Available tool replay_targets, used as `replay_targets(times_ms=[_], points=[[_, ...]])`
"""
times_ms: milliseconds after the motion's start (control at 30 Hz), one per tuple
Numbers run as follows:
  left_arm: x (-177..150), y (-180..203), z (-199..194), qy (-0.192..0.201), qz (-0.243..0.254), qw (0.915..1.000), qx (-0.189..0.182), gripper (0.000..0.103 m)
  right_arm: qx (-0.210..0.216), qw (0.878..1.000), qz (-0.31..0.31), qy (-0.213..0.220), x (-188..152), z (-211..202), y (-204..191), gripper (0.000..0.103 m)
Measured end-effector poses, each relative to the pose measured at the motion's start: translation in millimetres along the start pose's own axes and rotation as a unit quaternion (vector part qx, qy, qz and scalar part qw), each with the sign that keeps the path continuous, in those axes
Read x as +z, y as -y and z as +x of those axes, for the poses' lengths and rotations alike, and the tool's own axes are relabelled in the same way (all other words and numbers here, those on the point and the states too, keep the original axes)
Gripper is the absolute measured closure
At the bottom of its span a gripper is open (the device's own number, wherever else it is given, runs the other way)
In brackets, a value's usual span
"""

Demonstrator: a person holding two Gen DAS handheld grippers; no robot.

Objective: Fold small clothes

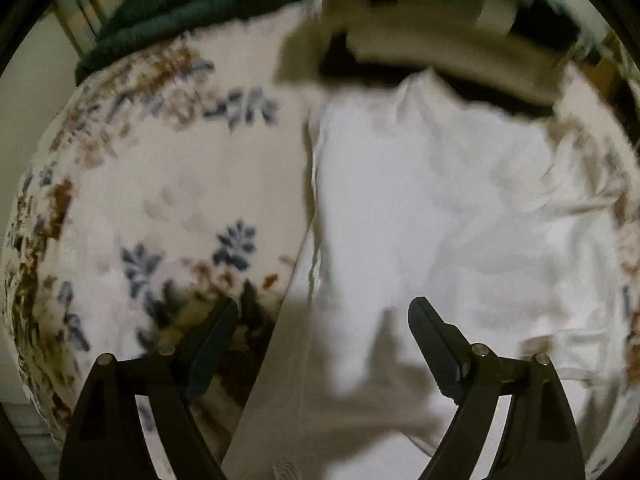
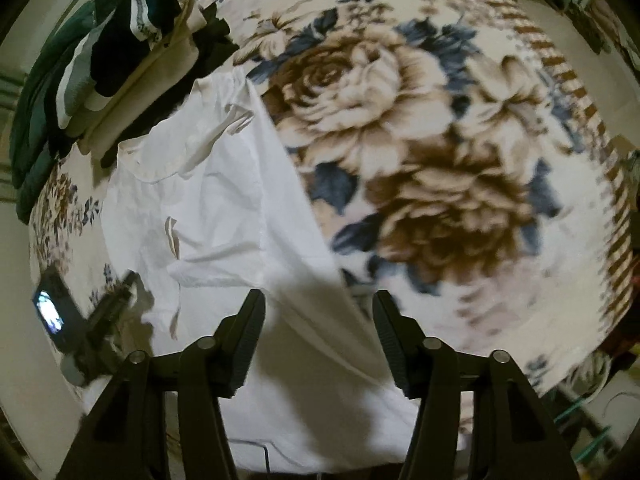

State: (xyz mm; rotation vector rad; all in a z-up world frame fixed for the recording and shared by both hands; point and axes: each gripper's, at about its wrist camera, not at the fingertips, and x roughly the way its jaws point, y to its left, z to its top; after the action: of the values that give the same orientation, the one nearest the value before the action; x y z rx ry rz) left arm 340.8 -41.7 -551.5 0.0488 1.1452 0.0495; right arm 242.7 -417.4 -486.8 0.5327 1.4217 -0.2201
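Shirt [image 2: 224, 216], white, lies spread flat on the floral blanket [image 2: 420, 128], beside a pile [image 2: 120, 60] of folded clothes. Left gripper [image 1: 324, 320] hangs above its edge, jaws spread, pinching nothing. Right gripper [image 2: 320, 308] hovers over the hem, jaws apart, empty.

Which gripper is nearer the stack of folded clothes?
Left. The left gripper hangs over the white shirt's left side, the stack of folded clothes just beyond. The right gripper hangs farther back.
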Motion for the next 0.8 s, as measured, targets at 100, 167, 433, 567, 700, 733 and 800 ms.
replay_targets(times_ms=[100,167,433,567,700,733,800], points=[[-15,5,-49,0.028,-0.025,0.9993,-0.003,0.016,0.001,0.999,-0.030,-0.020,2,-15,21,0.040],[-30,14,-75,0.034,-0.042,0.9985,0.005,0.016,0.007,0.998,-0.047,-0.039,5,-18,33,0.040],[-142,89,-130,-0.057,-0.099,0.9911,0.068,0.016,0.030,0.982,-0.150,-0.112,37,-23,90,0.040],[-203,136,-131,-0.123,-0.137,0.9804,0.070,0.016,0.038,0.973,-0.190,-0.127,63,-19,113,0.040],[-245,186,-126,-0.158,-0.165,0.9725,0.046,0.016,0.022,0.965,-0.218,-0.145,80,-2,132,0.040],[-253,200,-121,-0.164,-0.168,0.9714,0.036,0.016,0.019,0.964,-0.222,-0.148,82,1,134,0.040],[-263,226,-108,-0.177,-0.170,0.9691,0.027,0.016,0.009,0.960,-0.234,-0.153,83,9,138,0.040]])
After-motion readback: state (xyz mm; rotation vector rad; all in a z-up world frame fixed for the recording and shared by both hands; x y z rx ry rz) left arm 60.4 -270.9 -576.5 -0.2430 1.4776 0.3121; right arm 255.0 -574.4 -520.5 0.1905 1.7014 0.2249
